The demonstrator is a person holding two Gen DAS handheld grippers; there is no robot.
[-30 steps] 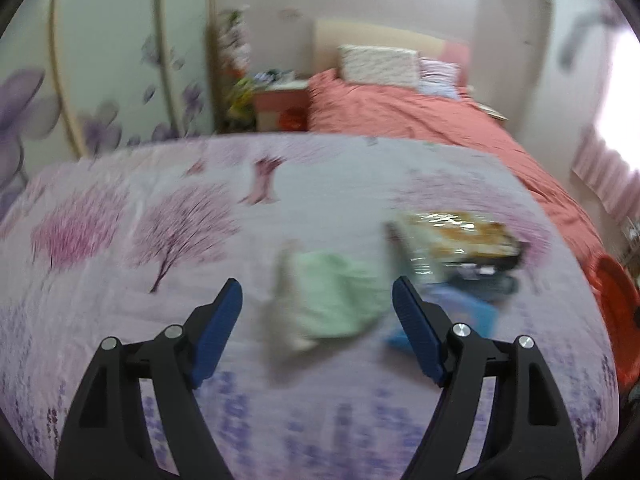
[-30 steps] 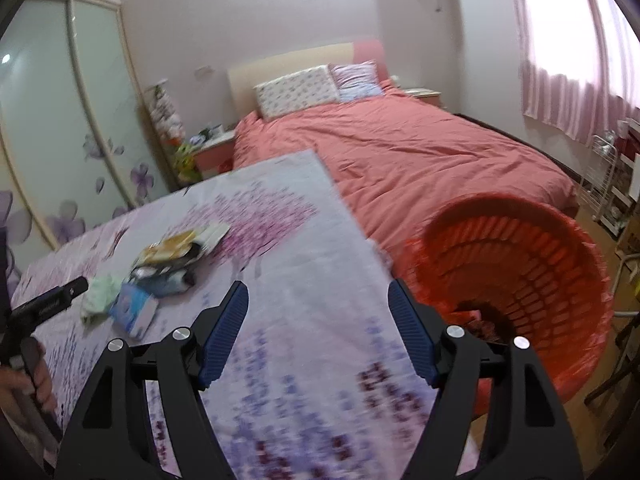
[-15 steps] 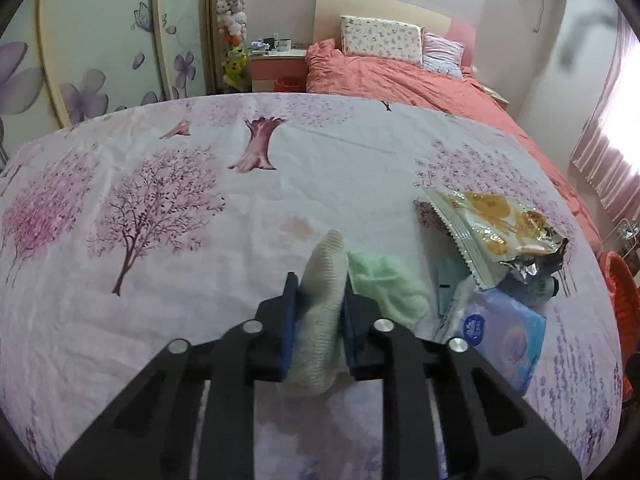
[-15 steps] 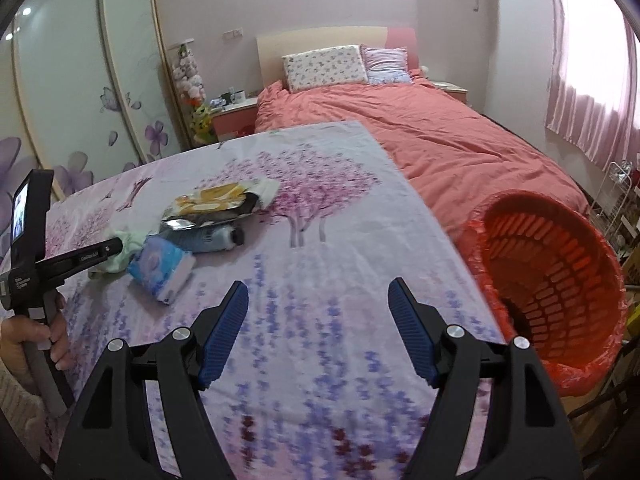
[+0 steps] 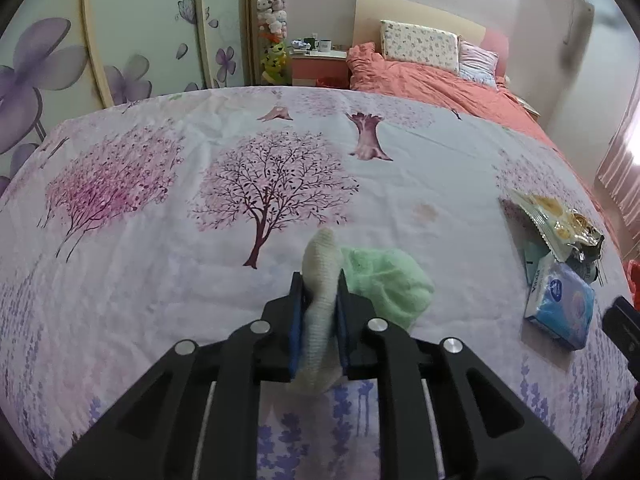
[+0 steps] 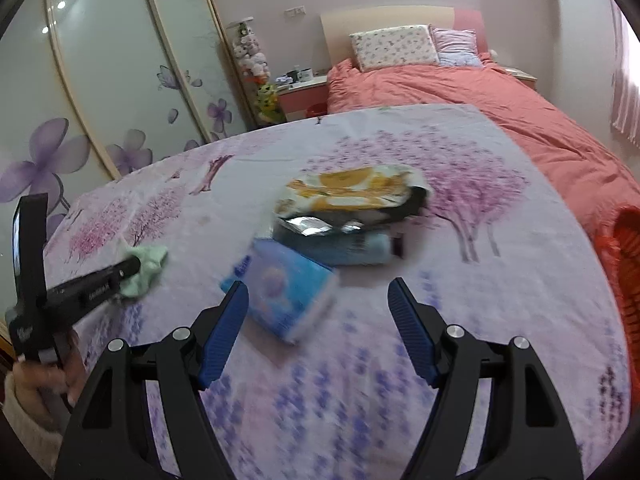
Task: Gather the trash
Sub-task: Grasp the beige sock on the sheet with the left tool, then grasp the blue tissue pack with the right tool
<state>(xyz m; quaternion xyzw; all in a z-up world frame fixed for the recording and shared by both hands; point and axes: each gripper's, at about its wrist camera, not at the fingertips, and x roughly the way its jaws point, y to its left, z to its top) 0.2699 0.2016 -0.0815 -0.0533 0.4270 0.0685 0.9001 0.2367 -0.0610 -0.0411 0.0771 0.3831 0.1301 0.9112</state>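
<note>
Pale green crumpled cloth (image 5: 384,284) on sheet, cream end pinched upright in left claw (image 5: 319,304)

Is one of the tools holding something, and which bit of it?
The left tool pinches the pale knitted end of the green cloth. The right tool is open and holds nothing.

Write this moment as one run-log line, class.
left hand-held gripper: shut on cloth | right hand-held gripper: open, empty | tissue pack: on bed

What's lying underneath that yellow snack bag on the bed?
Under the snack bag lies crumpled silver foil and a bluish bottle on its side. The blue tissue pack sits in front. Whatever else the bag covers is hidden.
</note>
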